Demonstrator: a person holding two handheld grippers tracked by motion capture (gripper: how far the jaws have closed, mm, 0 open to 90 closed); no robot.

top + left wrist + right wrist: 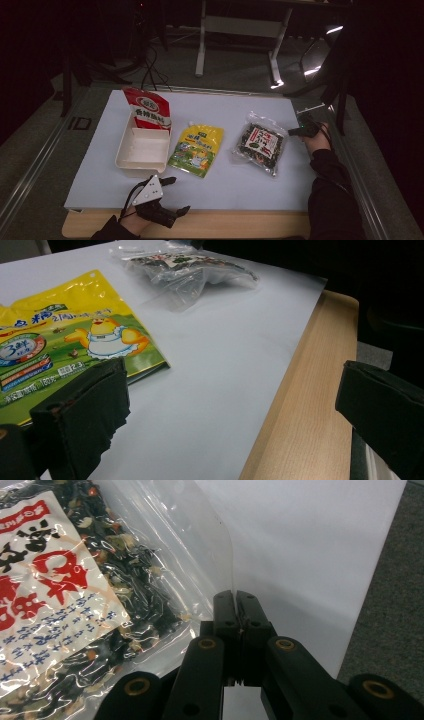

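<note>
The right tool (235, 611) had its jaws pressed together on the clear edge seal of the dried seaweed mix bag (259, 142), out at the right side of the white mat (235, 185) on the bench. That bag lay flat, well apart from the white tray (143, 151), with the yellow chicken-seasoning pouch (196, 149) lying between them. A red-and-white pouch (147, 111) leaned upright against the tray's far end. The left tool (176, 196) waited near the front edge of the mat, jaws spread wide and holding nothing.

The risk from here, as I judged it: the pinch sat on thin, slick film right at the rim of the bag, so a quick lift could let the plastic slide out of the jaws, or the loose contents could slump to the far end and swing the bag. Carried low toward the tray, it might also drag across the yellow pouch and shove it along
</note>
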